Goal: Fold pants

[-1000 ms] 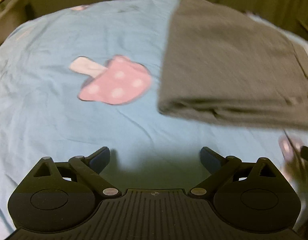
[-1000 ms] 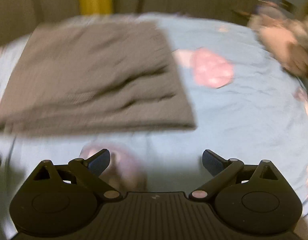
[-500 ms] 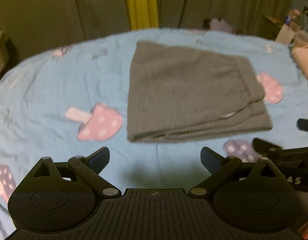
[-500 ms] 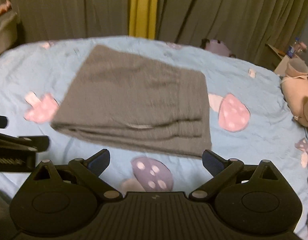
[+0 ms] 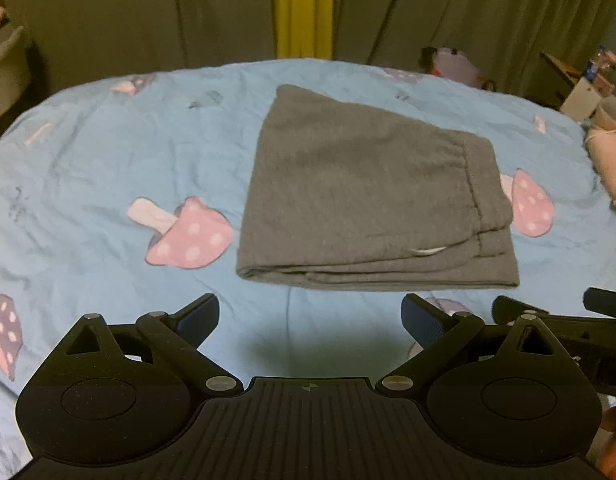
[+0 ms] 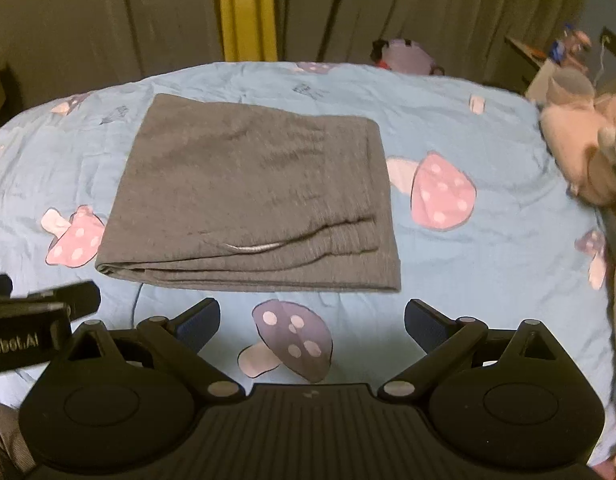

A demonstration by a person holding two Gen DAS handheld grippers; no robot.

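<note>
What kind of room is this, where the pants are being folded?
Most likely a bedroom. The folded grey pants lie on a bed with a blue mushroom-print sheet, long curtains hang behind it, and what looks like a plush toy sits at the bed's right edge.

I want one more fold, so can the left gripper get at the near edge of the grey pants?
Probably yes: the left gripper is open, and only bare blue sheet lies before the pants.

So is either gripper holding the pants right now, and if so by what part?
Nothing is held. The left gripper and right gripper are both open, short of the folded grey pants lying on the blue sheet.
</note>
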